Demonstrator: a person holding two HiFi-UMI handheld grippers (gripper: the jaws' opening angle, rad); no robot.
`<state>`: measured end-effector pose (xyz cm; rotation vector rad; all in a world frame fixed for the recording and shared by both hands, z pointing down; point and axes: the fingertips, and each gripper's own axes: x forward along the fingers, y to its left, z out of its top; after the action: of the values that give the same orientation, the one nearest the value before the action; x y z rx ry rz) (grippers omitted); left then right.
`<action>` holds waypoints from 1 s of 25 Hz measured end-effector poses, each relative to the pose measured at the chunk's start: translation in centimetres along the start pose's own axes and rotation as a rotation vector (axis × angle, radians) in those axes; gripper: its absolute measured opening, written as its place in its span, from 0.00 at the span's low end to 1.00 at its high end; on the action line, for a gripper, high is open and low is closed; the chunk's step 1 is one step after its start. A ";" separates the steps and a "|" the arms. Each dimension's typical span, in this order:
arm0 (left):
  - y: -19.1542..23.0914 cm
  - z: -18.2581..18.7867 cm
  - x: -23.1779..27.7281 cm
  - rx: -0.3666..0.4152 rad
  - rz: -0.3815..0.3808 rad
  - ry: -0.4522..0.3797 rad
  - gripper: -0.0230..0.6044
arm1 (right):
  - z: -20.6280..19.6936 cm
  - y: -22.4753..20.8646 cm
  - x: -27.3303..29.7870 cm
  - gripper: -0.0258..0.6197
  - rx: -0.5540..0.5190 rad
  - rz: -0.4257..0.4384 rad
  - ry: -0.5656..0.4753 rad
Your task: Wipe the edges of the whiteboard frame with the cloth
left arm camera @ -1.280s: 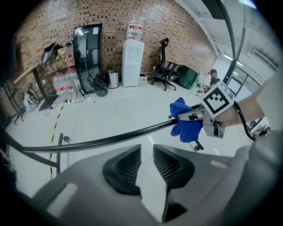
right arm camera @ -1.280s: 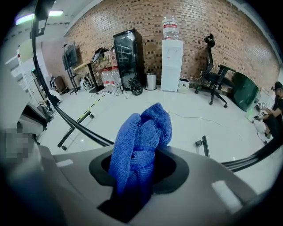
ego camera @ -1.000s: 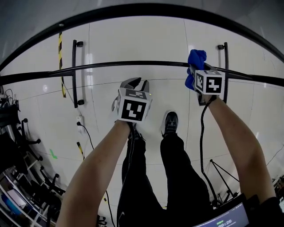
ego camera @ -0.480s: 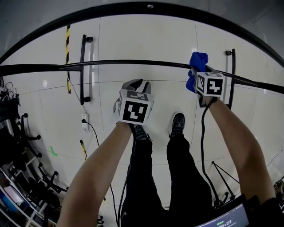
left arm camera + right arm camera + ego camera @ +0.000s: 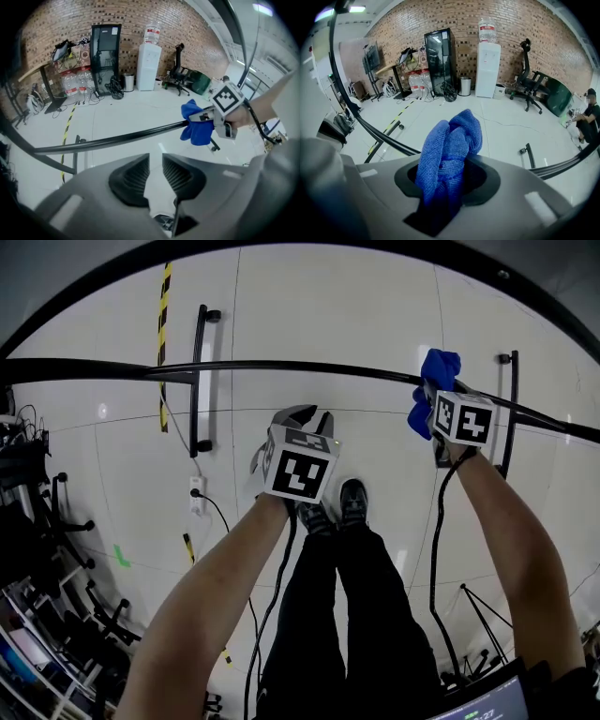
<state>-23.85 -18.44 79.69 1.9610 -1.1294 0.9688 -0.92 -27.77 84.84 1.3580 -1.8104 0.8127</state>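
Right gripper (image 5: 446, 180) jaws pinch bunched blue cloth (image 5: 450, 140), held against black whiteboard frame (image 5: 309, 367) edge. Left gripper (image 5: 154, 176) jaws pressed together, empty. Glossy white tiled floor (image 5: 375, 315) below; brick wall (image 5: 454, 18), water dispenser (image 5: 487, 70) behind.

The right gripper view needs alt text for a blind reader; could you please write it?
A bunched blue cloth is clamped in the right tongs, filling the foreground. Behind it, a black frame bar crosses a pale floor before a brick wall.
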 end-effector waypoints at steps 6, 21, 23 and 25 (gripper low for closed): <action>3.0 -0.5 -1.4 -0.070 0.073 -0.022 0.17 | 0.7 3.2 0.3 0.27 -0.064 0.050 -0.039; 8.7 -4.6 -4.4 -0.150 0.089 -0.037 0.17 | 2.6 11.8 2.3 0.27 -0.094 0.110 -0.007; 9.8 -5.8 -5.0 -0.161 0.093 -0.027 0.17 | 2.3 12.4 2.5 0.27 -0.093 0.100 0.006; 10.8 -6.5 -5.6 -0.166 0.096 -0.021 0.17 | 2.4 13.0 2.7 0.27 -0.104 0.095 0.015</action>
<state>-37.23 -15.24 80.16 1.8025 -1.2837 0.8753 -14.44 -27.91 84.95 1.2049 -1.8907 0.7646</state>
